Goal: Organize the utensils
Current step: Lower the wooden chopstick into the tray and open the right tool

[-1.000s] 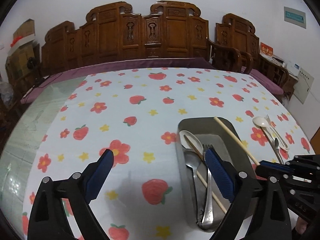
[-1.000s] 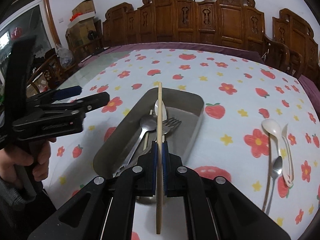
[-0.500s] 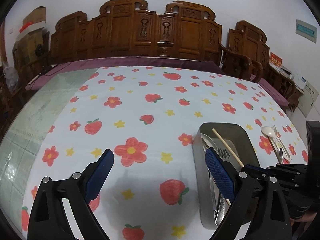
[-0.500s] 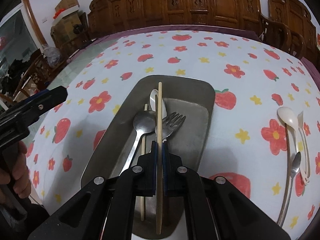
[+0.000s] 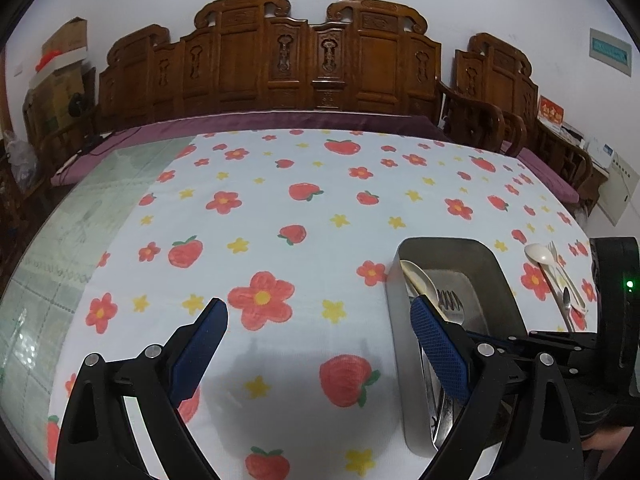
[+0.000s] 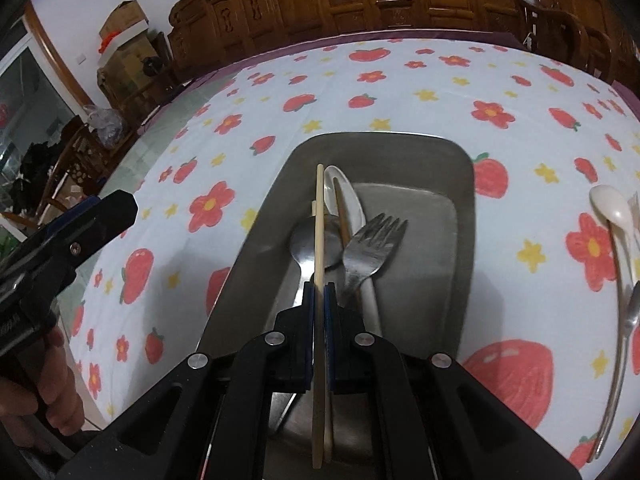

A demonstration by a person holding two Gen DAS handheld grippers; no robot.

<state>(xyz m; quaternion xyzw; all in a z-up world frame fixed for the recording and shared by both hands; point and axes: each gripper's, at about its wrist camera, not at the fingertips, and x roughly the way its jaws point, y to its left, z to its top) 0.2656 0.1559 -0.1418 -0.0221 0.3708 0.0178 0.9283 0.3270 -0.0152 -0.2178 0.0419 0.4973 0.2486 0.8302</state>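
Note:
My right gripper (image 6: 319, 286) is shut on a wooden chopstick (image 6: 319, 224), held low over the metal tray (image 6: 466, 216) and pointing along its length. Inside the tray lie a metal spoon (image 6: 304, 246), a metal fork (image 6: 370, 246), a white spoon (image 6: 346, 196) and another chopstick (image 6: 341, 216). My left gripper (image 5: 318, 316) hangs open over the bare tablecloth, just left of the tray (image 5: 500, 276), with nothing between its fingers. To the right of the tray, a white spoon (image 6: 612, 208) and a metal spoon (image 6: 624, 332) lie on the cloth.
The table wears a white cloth (image 5: 280, 208) printed with strawberries and flowers. Carved wooden chairs (image 5: 312, 64) line its far side. A hand (image 6: 56, 396) holds the left gripper at the left edge of the right wrist view.
The right gripper has sunk closer to the tray with the chopstick and rolled a little. The left gripper has stayed nearly still, turned slightly left so the tray sits further right.

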